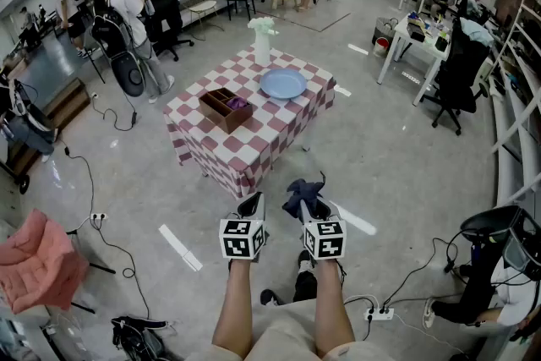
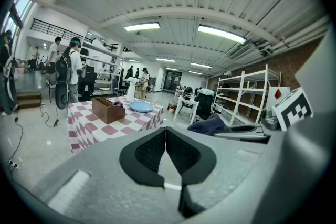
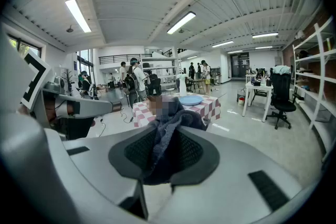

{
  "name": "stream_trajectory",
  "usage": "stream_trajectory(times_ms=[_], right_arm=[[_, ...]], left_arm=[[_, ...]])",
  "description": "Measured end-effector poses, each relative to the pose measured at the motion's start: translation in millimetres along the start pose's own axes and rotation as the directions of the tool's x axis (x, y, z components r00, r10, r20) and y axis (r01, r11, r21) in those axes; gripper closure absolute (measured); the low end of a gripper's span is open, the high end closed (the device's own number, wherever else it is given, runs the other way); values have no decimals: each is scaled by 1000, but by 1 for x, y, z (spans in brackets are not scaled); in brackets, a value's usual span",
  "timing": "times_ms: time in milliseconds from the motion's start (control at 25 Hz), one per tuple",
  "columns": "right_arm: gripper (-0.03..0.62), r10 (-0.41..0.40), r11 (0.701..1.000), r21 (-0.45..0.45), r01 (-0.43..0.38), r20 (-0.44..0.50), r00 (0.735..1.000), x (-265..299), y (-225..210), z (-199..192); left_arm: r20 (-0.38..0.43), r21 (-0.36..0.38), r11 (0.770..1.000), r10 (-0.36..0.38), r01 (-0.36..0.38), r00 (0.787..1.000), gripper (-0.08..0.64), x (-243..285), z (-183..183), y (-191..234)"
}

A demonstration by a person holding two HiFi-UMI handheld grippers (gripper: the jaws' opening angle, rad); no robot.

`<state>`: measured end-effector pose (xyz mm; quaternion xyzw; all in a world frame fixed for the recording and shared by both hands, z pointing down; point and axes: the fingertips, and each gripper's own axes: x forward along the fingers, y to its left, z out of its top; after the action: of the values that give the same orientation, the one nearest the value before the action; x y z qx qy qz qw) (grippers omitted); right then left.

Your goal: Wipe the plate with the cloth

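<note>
A light blue plate (image 1: 283,83) lies on a table with a red and white checked cloth (image 1: 254,135), some way ahead of me. Both gripper views show the plate (image 2: 141,107) (image 3: 191,99) far off. My right gripper (image 1: 304,200) is shut on a dark blue cloth (image 1: 303,192), which bunches up between its jaws (image 3: 167,136) and hides part of the table. My left gripper (image 1: 252,204) is shut with nothing in it; its pads (image 2: 152,152) meet edge to edge. Both grippers hang over the floor, short of the table's near corner.
A brown wooden box (image 1: 225,107) holding a purple thing sits left of the plate. A white bottle (image 1: 262,38) stands at the table's far corner. People (image 1: 127,13) stand behind the table. Desks and office chairs (image 1: 452,76) fill the right; cables (image 1: 93,216) run over the floor at left.
</note>
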<state>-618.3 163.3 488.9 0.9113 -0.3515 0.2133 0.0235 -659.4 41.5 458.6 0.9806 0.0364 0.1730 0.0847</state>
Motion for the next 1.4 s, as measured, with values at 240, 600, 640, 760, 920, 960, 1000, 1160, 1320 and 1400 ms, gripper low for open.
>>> stream_trajectory(times_ms=[240, 600, 640, 760, 920, 960, 1000, 1160, 1320, 1400], right_arm=[[495, -5, 1000, 10, 5, 6, 1000, 14, -21, 13], [492, 66, 998, 5, -66, 27, 997, 52, -39, 46], [492, 73, 997, 4, -74, 33, 997, 57, -41, 51], [491, 85, 996, -16, -84, 46, 995, 73, -49, 65], [489, 112, 994, -20, -111, 50, 992, 95, -62, 78], [489, 118, 993, -19, -117, 48, 992, 99, -66, 80], [489, 123, 992, -19, -122, 46, 991, 104, -70, 82], [489, 147, 989, -33, -146, 40, 988, 122, -88, 92], [488, 164, 986, -38, -163, 48, 985, 138, -110, 107], [488, 174, 984, -40, -172, 54, 983, 145, -121, 113]], left_arm=[[-24, 24, 1000, -16, 16, 1000, 549, 26, 6, -6], [-26, 43, 999, -22, 24, 999, 549, 72, 33, -7], [-28, 48, 999, -21, 23, 999, 549, 78, 36, -6], [-26, 57, 998, -10, 12, 1000, 549, 95, 44, -3], [-27, 66, 998, 14, -12, 1000, 549, 117, 54, 5], [-26, 67, 998, 20, -18, 999, 549, 122, 57, 5], [-25, 69, 997, 25, -23, 999, 549, 128, 61, 6], [-18, 64, 997, 42, -41, 999, 549, 153, 72, 5], [-24, 73, 996, 48, -46, 999, 549, 179, 79, -1], [-21, 74, 996, 54, -52, 998, 549, 191, 84, -4]])
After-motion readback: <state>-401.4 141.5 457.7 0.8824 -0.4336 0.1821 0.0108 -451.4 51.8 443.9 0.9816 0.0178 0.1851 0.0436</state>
